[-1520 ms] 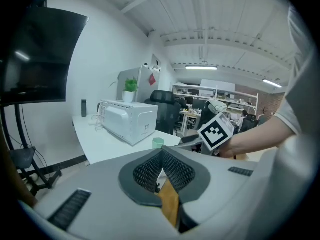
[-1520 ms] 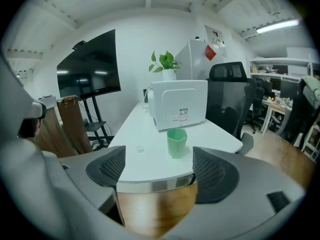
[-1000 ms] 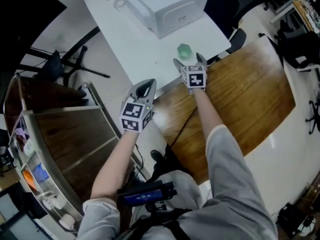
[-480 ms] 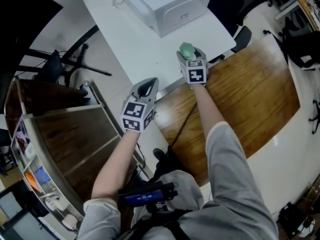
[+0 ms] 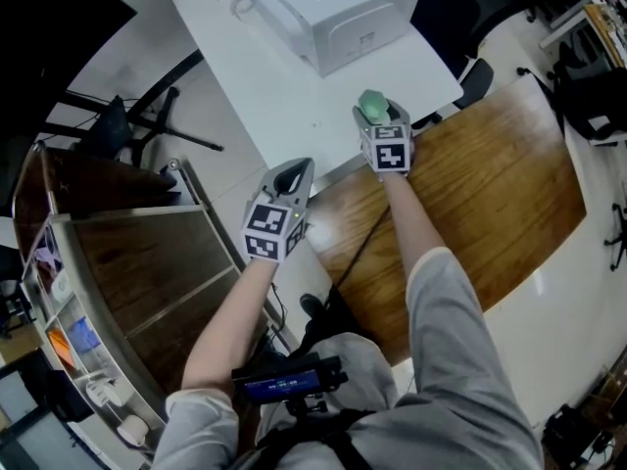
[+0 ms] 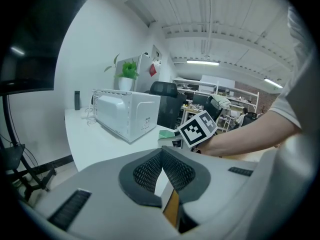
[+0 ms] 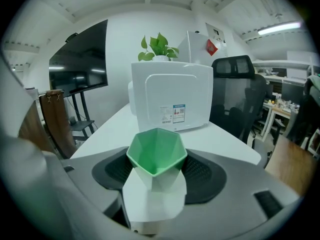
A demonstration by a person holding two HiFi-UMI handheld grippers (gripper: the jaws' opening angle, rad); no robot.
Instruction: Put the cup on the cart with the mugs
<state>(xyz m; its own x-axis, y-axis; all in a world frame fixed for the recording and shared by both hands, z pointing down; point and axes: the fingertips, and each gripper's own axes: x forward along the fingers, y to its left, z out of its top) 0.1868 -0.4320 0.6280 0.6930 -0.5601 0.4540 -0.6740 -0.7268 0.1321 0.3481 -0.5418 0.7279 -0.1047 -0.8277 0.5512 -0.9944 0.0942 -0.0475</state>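
Cup: a faceted cup [image 7: 156, 156], green inside and white outside, sits between the pads of the right tool [image 5: 379, 120] with its mouth up, over the near edge of the white tabletop [image 5: 284, 96].
Cup's footing: no view shows whether it rests on the tabletop or hangs clear.
Right tool: both pads press the cup's sides, so it is pinching the cup.
Left tool: the left tool [image 5: 291, 174] has its pads pressed together with nothing between them. It is held nearer and to the left of the right one, off the tabletop's near edge.
Appliance: a white boxy appliance [image 5: 333, 8] stands on the far part of the tabletop, well beyond the cup.
Plant: green leaves [image 7: 159, 46] show above the appliance.
Wooden table: a brown table [image 5: 490, 194] lies to the right, just beside the white tabletop.
Cart: the cart [image 5: 147, 262], with wooden shelves in a metal frame, stands at the near left, well apart from the cup. Small things lie at its left end, too small to tell.
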